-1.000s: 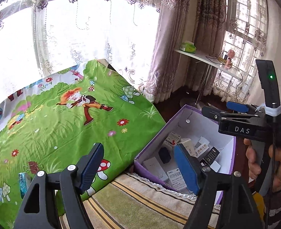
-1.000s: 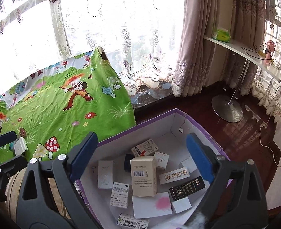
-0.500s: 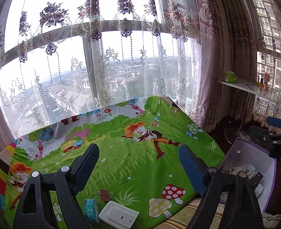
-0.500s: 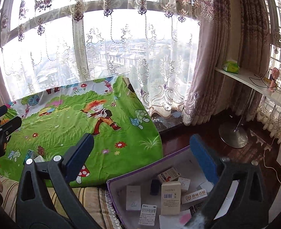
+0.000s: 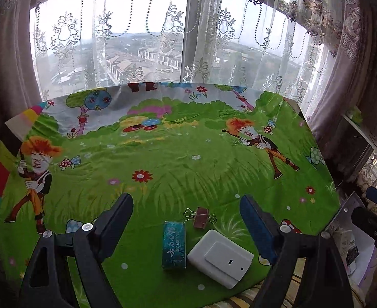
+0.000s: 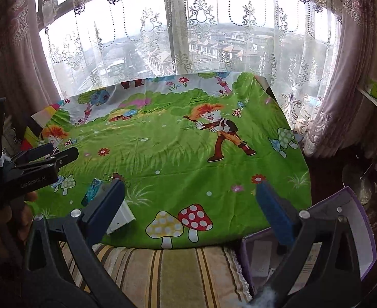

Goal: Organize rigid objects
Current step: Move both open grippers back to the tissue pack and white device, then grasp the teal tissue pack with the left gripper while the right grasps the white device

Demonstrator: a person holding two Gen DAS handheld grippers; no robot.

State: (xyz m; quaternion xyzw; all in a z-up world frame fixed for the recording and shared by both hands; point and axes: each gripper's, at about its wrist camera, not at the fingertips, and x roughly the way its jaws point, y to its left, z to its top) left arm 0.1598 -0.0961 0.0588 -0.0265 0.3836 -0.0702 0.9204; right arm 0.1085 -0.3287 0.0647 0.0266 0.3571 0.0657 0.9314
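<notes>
The left gripper [image 5: 187, 224] stood with its blue-padded jaws wide apart and empty, pointed down over the near edge of a green cartoon-printed cloth [image 5: 178, 159] that covered the table. Between its fingers, on the cloth, lay three small rigid things: a teal rectangular packet with white lettering [image 5: 174, 247] lying flat, just to its right a white rounded plastic box with a raised panel and one small hole [image 5: 220, 258], and just beyond them a brown binder clip with wire handles [image 5: 200, 217]. The right gripper [image 6: 189, 210] was likewise spread open with nothing in it, above the cloth's near edge and a beige striped cushion [image 6: 162, 272]. Its left finger hid part of the white box. At the right, beside the table, stood an open purple-edged cardboard box [image 6: 359, 218] holding small cartons. Lace curtains [image 5: 142, 38] hung behind the table.
</notes>
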